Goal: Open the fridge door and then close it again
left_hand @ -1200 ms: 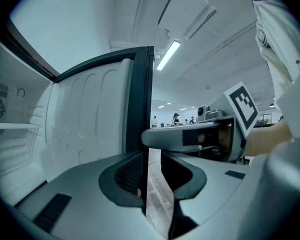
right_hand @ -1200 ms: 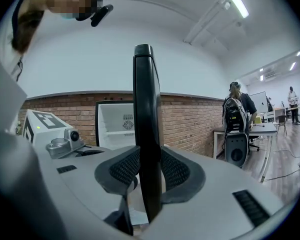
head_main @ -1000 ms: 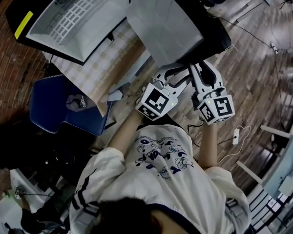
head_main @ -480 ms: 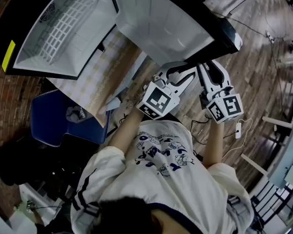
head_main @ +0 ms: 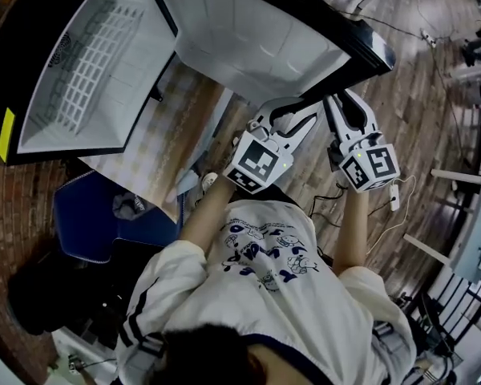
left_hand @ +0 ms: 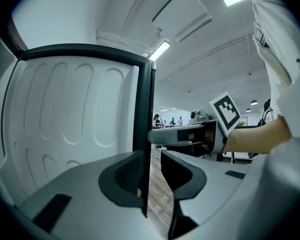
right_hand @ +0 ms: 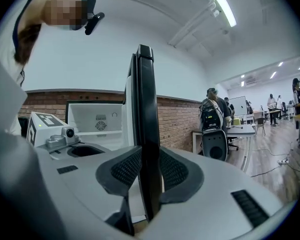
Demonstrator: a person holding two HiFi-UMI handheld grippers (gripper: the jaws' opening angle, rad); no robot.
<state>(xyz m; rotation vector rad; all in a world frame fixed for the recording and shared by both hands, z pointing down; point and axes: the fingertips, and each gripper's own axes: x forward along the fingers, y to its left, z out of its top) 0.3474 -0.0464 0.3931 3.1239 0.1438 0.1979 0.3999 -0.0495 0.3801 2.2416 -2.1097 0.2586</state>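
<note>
The fridge stands open; its white shelved inside [head_main: 88, 79] shows at upper left. The door [head_main: 248, 46], white inside with a black rim, swings out toward me. My left gripper [head_main: 305, 111] is shut on the door's free edge, and my right gripper [head_main: 341, 101] holds the same edge just beside it. In the left gripper view the black door edge [left_hand: 145, 134] runs between the pads of the left gripper [left_hand: 152, 174]. In the right gripper view the right gripper [right_hand: 150, 171] clamps the black edge [right_hand: 146, 109] tightly on both sides.
A checked cloth [head_main: 168, 127] lies under the fridge, and a blue seat [head_main: 104, 215] stands at left. Cables and a power strip [head_main: 393, 203] lie on the wood floor at right. Behind the fridge is a brick wall [right_hand: 177, 126]; a chair with a backpack [right_hand: 212, 129] and desks stand further off.
The door has swung wider from the cabinet. Both grippers went with its edge, keeping their hold.
</note>
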